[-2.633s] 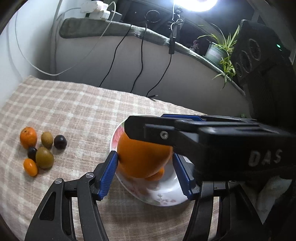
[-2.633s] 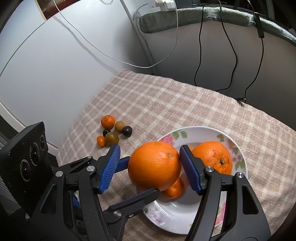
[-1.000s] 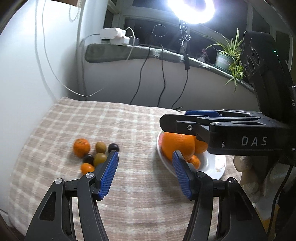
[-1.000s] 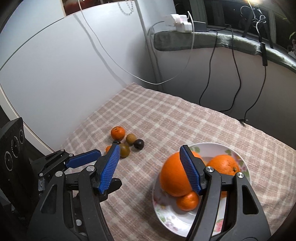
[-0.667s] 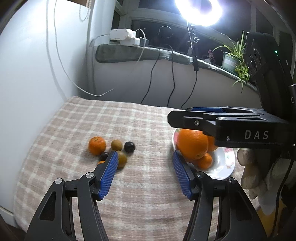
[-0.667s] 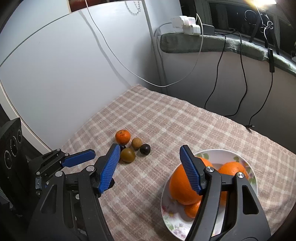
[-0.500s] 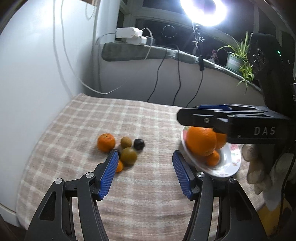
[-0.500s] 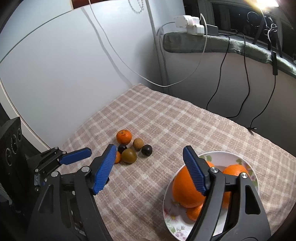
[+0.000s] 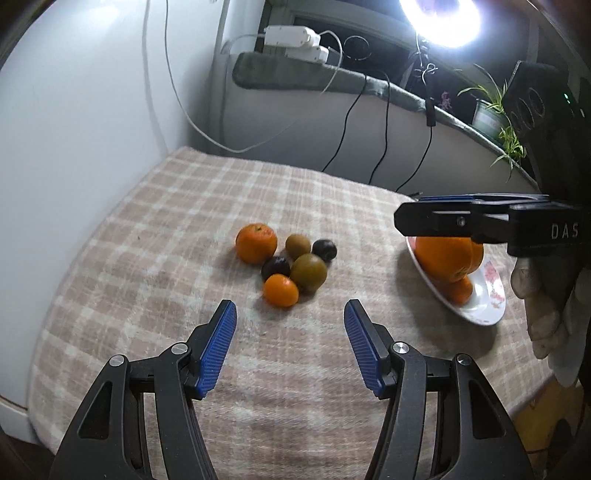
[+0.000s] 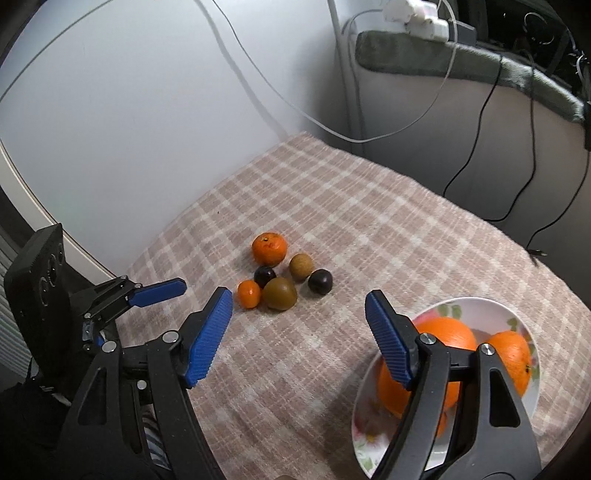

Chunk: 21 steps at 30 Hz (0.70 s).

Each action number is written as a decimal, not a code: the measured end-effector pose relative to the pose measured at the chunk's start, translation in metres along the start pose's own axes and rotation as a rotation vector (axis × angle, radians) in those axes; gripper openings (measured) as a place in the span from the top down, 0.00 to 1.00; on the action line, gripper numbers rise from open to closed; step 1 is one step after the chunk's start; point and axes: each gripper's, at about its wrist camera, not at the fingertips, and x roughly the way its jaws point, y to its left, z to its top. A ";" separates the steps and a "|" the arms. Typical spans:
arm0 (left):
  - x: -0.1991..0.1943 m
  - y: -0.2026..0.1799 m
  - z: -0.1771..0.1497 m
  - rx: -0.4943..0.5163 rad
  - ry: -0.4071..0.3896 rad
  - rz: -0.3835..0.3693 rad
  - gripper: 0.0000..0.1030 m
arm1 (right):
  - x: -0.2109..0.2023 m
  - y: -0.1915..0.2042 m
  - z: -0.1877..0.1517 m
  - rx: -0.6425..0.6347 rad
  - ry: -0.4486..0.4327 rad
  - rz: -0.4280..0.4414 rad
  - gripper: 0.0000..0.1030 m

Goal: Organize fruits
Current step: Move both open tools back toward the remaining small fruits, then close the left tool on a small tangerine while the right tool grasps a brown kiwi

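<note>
hovering over the checked cloth [image 9: 155,236], the left gripper [image 9: 290,328] has empty jaws moderately apart. small fruits [image 9: 286,262] cluster at twelve o'clock. the right gripper [image 10: 299,321], empty too, has just widened; the plate [image 10: 532,347] of oranges [image 10: 508,350] sits at four o'clock.

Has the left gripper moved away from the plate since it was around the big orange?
Yes. The left gripper now hangs open near the small fruit cluster, with the plate off to its right.

A checked cloth [image 9: 192,206] covers the table; white power adapters [image 9: 291,40], black cables [image 9: 343,129], a potted plant [image 9: 491,114] and ring light [image 9: 439,18] line the sill.
</note>
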 end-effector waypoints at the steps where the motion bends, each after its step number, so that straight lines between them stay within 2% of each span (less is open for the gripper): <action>1: 0.002 0.001 -0.001 -0.002 0.006 -0.008 0.45 | 0.004 -0.001 0.001 0.011 0.013 0.014 0.25; 5: 0.011 0.006 0.000 -0.025 0.036 -0.045 0.54 | 0.020 -0.003 0.005 0.049 0.054 0.054 0.31; 6: 0.013 0.007 0.000 -0.026 0.041 -0.050 0.55 | 0.025 -0.002 0.006 0.054 0.066 0.057 0.35; 11: 0.024 0.010 0.003 -0.037 0.074 -0.062 0.60 | 0.042 0.004 0.009 0.048 0.114 0.066 0.39; 12: 0.026 0.009 0.004 -0.034 0.077 -0.063 0.60 | 0.045 0.005 0.010 0.046 0.123 0.066 0.43; 14: 0.029 0.008 0.005 -0.026 0.086 -0.065 0.60 | 0.052 0.007 0.010 0.043 0.145 0.071 0.46; 21: 0.041 0.005 0.009 -0.007 0.110 -0.047 0.60 | 0.071 0.006 0.012 0.074 0.180 0.064 0.49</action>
